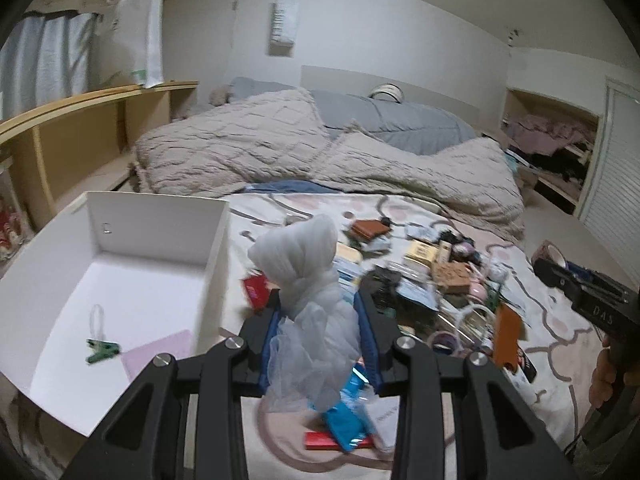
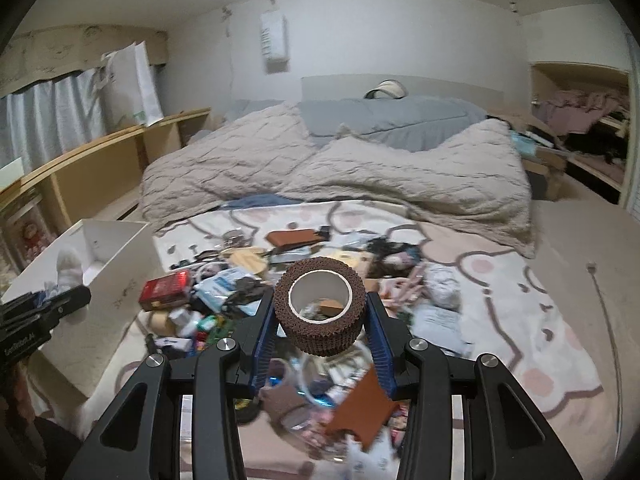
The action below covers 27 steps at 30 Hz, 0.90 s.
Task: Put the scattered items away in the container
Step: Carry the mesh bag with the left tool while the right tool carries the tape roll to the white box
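Left wrist view: the left gripper (image 1: 320, 312) pinches a pale mesh bundle (image 1: 308, 280) above the bedspread, with the white box (image 1: 218, 264) just to its left — the nearer hand to the drop. Right gripper (image 2: 320, 316) clamps a brown tape roll (image 2: 319, 306) over the clutter pile (image 2: 224, 280) — the box lies well off to its left.

both wrist cams look fwd, close over the bed clutter (image 1: 432, 276), sharing the white box (image 2: 120, 248).

White box (image 1: 120, 240) showing green clip (image 1: 102, 351); pale blue mesh pouf (image 1: 312, 300); brown textured roll (image 2: 320, 304); pink-blotched sheet (image 2: 500, 280) showing.
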{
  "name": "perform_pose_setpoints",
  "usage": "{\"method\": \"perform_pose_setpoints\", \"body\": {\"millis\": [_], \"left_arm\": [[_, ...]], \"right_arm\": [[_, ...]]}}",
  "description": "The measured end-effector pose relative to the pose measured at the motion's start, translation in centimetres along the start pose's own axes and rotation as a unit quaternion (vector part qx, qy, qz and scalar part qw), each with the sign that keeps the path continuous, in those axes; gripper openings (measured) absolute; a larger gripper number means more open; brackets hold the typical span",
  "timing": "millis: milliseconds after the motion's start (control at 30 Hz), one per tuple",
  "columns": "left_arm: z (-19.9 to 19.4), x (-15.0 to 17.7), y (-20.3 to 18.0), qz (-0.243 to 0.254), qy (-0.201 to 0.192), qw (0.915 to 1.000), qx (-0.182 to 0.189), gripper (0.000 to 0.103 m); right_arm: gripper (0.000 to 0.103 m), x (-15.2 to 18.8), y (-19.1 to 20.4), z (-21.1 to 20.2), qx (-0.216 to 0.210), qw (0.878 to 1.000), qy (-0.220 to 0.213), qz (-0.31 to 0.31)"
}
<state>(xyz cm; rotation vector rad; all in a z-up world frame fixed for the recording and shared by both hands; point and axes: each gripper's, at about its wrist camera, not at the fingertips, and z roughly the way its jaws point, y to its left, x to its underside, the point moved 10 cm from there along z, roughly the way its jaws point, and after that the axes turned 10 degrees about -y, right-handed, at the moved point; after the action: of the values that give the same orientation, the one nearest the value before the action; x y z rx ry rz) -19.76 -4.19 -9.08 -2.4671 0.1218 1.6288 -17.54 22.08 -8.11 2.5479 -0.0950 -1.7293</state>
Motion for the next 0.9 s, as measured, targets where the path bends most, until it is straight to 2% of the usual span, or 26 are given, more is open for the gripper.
{"method": "perform_pose_setpoints", "body": {"millis": [433,900], "left_arm": [[-2.0,-2.7,9.7,-0.004,-0.021,0.997,-0.075,0.035],[-4.2,-3.8,19.4,-0.024,-0.027,0.9903,-0.134,0.035]], "right_arm": [[0.043,-2.6,10.7,2.8,-0.09,0.995,0.01,-0.05],[0.043,-4.0,24.1,5.1,-0.191,0.977,0.02,-0.095]]}}
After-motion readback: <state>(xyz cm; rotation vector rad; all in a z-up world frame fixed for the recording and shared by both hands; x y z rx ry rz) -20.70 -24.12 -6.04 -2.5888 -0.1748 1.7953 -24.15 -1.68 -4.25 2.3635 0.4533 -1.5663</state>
